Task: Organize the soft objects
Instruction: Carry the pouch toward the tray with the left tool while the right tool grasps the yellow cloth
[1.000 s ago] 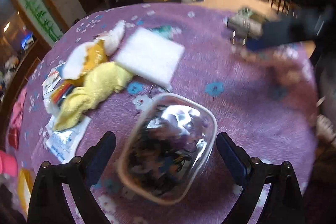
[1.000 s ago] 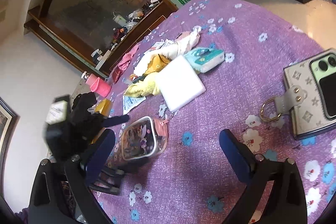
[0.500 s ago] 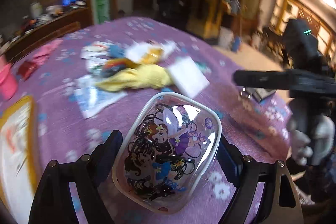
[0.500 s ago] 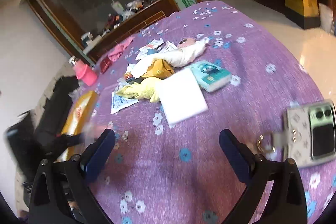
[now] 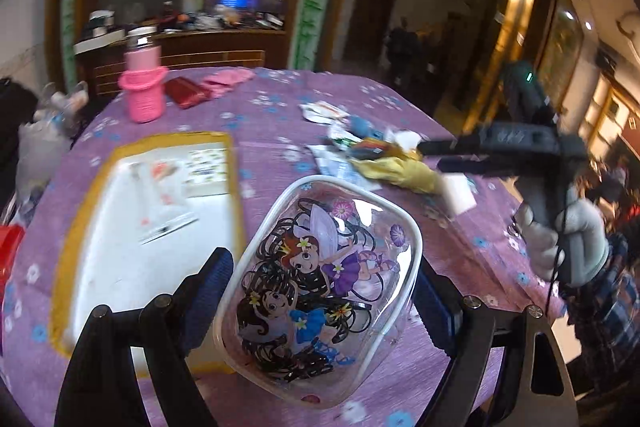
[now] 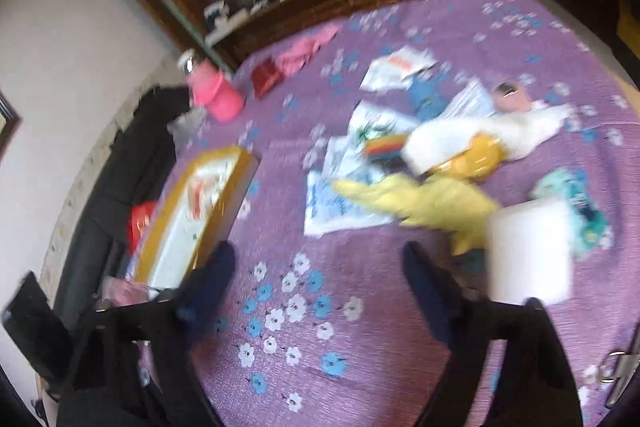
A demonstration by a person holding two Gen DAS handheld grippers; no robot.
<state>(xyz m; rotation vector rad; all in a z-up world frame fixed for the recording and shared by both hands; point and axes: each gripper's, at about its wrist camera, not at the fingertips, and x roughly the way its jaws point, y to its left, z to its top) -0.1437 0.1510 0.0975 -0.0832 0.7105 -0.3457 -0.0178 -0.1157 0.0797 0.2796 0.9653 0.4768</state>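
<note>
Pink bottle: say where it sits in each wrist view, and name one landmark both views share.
Left wrist view: the pink bottle stands upright in the upper left, near the table's far edge, beside a red case.
Right wrist view: the pink bottle is left of centre in the upper half, blurred and leaning in the picture, near the same red case.
Shared landmark: the yellow-framed tray, nearer the camera than the bottle in both.

Bare tablecloth [image 6: 360, 347] ahead; yellow cloth [image 6: 432, 207], white block [image 6: 528, 251] beyond
</note>
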